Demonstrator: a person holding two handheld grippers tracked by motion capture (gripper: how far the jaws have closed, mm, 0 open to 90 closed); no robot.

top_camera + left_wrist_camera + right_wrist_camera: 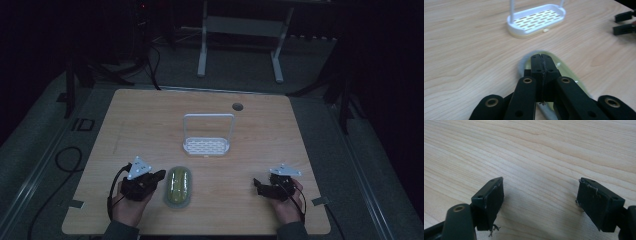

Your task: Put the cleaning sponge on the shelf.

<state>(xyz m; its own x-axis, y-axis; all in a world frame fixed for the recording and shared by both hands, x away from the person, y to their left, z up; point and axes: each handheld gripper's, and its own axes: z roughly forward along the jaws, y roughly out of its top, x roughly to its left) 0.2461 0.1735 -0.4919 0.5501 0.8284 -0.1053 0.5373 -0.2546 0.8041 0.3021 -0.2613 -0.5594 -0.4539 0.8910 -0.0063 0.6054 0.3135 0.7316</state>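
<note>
our left gripper (159,175), jaws clenched on nothing, sits just left of the green oval dish (179,186), whose long axis runs away from us, while our right gripper (258,185) gapes well apart.

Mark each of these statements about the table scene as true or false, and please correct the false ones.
1. The left gripper has its jaws pressed together with nothing between them. True.
2. The right gripper is closed on the green container. False: its jaws stand wide apart over bare wood, with nothing between them.
3. The green container lies inside the white rack. False: it lies on the table, nearer the person than the white rack and apart from it.
4. The white rack has a slotted base and a tall handle arching over it. True.
5. The green container lies closer to the left gripper than to the right one. True.
</note>
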